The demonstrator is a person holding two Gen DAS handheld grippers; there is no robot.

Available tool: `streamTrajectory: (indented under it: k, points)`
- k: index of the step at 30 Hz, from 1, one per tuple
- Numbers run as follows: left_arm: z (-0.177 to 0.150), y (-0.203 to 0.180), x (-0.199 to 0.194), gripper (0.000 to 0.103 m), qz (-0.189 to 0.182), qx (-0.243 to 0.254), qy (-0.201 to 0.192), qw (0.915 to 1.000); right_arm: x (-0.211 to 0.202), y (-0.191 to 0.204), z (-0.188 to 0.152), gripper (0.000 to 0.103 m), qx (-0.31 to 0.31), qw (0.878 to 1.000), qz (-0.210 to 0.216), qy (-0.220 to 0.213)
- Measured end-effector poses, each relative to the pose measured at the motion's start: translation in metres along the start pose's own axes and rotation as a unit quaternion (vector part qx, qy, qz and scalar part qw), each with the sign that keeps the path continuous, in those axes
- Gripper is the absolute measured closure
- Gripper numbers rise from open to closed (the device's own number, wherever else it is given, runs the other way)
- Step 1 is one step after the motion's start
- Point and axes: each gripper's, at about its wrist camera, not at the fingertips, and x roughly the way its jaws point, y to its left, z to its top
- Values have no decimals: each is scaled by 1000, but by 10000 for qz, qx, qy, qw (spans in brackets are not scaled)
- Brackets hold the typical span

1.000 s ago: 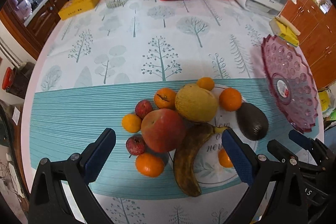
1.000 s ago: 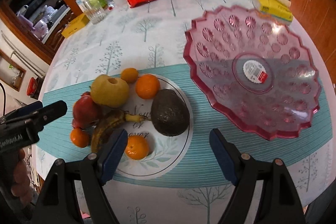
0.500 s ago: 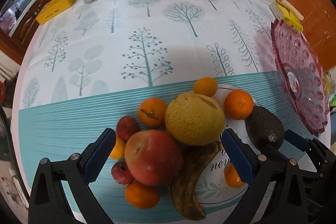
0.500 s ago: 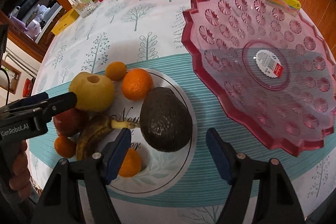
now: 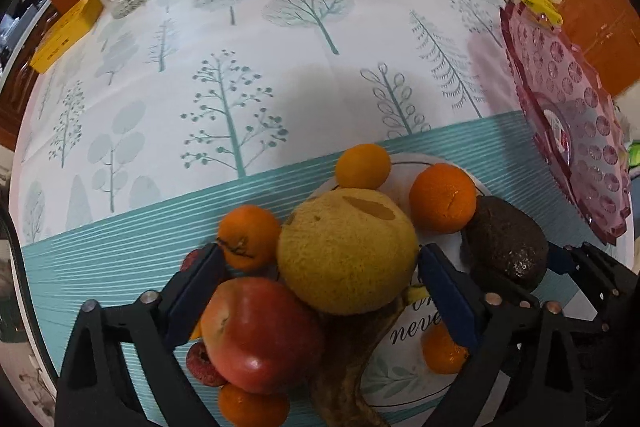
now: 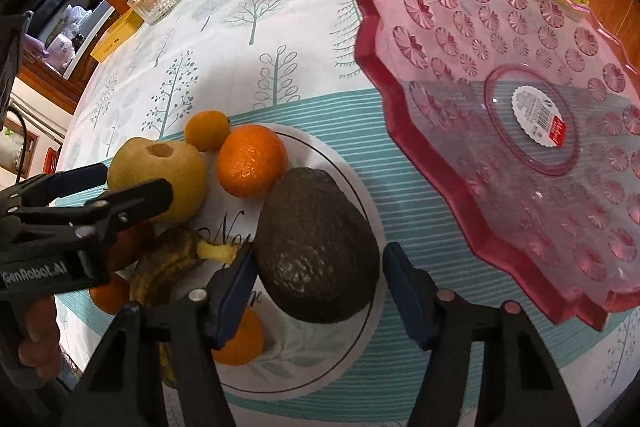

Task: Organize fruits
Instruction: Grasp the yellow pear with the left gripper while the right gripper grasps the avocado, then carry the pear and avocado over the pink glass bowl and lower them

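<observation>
The avocado point(image 6: 316, 247) lies on the white plate point(image 6: 352, 339), between the pads of the right gripper point(image 6: 316, 291), whose jaws have just been closing but show a gap on one side. The left gripper point(image 5: 316, 291), also closing, straddles the yellow melon point(image 5: 348, 251) without clamping it. No fruit is in the pink glass dish point(image 6: 500, 131) yet. Banana point(image 6: 168, 263), tangerines point(image 6: 252, 159) and red apple point(image 5: 260, 331) crowd close.

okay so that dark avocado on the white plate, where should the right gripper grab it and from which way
Take the avocado across its fat lower belly, coming from above. It lies on its side on the white plate, narrow end toward the orange, so the broad end offers the steadiest hold. The right gripper already straddles that part, its jaws just closing; the left finger looks about to touch, the right stands clear.
</observation>
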Motion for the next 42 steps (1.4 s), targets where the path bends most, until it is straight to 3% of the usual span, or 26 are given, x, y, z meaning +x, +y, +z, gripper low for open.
streamTrajectory:
  k: [4,8,19,30,37,42]
  points:
    - [1,-5,4,15,105,122,-8,9999,2,5,1,44,-126,9999,-45,-49]
    - [-1,-13,-3,33,15,336,-151,9993,2,6,-1,44,-211,9997,-68,-125]
    - [-13,-7,-20,34,7,98,-314,9995,-12,11,-9,45,-323,9992,112,-219]
    - [-25,-23,-102,34,-111,147,-1038,9944,-73,15,-20,45,-552,9934,420,-916]
    - [-12,-74,-145,34,-478,587,-1558,9849,-114,-5,-26,45,-449,9887,341,-1390]
    - [9,-125,-150,34,-632,1036,-1771,9767,-133,-32,-22,45,-313,9857,-127,-1648]
